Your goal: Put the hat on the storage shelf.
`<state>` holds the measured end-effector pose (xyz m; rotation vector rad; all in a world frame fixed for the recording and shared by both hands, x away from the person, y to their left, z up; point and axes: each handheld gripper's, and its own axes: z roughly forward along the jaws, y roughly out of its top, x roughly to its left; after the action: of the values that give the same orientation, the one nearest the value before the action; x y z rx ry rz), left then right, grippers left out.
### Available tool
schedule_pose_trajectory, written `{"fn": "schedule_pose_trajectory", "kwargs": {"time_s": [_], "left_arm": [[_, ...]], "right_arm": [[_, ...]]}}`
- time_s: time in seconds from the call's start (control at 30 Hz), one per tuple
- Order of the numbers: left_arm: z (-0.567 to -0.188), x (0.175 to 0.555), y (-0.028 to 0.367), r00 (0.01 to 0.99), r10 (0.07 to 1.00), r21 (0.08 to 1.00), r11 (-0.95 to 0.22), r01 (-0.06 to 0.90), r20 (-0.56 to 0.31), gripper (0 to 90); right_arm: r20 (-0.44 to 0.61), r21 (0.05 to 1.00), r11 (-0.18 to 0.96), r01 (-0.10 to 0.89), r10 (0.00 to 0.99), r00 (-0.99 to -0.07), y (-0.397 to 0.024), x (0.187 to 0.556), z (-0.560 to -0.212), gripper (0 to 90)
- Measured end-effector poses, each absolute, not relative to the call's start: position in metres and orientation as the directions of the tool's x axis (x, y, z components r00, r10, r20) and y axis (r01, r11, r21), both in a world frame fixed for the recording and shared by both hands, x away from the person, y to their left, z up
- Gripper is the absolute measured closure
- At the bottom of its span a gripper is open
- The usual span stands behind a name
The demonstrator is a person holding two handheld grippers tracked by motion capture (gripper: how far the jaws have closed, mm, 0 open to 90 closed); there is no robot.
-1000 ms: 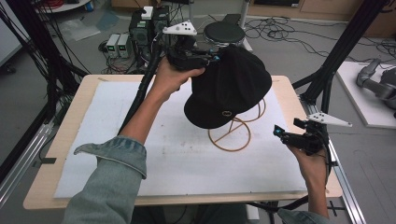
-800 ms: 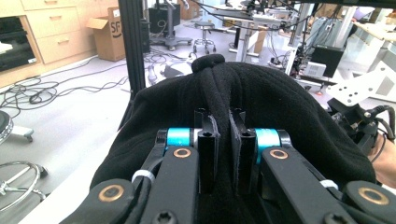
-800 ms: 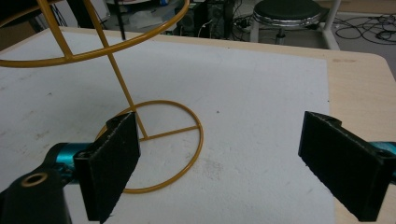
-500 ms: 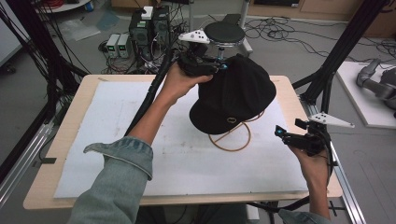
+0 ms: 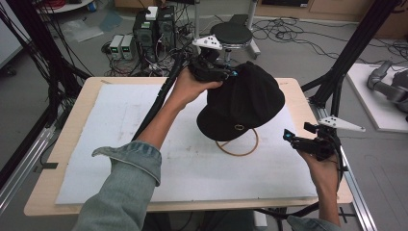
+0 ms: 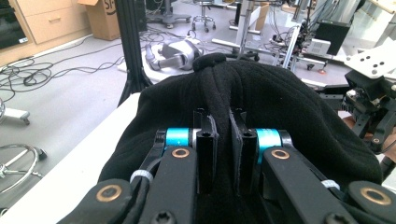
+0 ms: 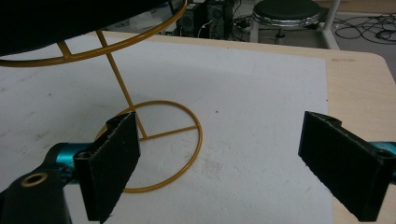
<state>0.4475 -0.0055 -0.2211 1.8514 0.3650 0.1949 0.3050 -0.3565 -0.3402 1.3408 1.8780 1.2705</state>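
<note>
Cables and equipment crowd the floor beyond a wooden table (image 5: 62,159) covered by a white mat (image 5: 144,159). Near the table's far edge, a black cap (image 5: 245,103) sits on a gold wire stand (image 5: 236,144), its fabric pinched by the left gripper (image 5: 230,73). Near the table's right edge, the right gripper (image 5: 287,136) hovers, jaws spread wide and empty.

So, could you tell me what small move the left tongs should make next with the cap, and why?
Probably ease the black cap a little lower and level it on the gold wire stand. The left tongs are shut on a fold of its fabric, and the cap sits tilted over the stand's upper ring, while the right tongs wait open beside the base.
</note>
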Motion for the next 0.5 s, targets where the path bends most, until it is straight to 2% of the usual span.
{"fn": "schedule_pose_trajectory", "kwargs": {"time_s": [0.5], "left_arm": [[-0.2259,0.4498,-0.0097,0.939,0.339,0.94,-0.3,0.164,-0.056,80.0]], "right_arm": [[0.113,0.893,0.08,0.443,0.913,-0.392,-0.3565,0.3051,-0.3399,12.5]]}}
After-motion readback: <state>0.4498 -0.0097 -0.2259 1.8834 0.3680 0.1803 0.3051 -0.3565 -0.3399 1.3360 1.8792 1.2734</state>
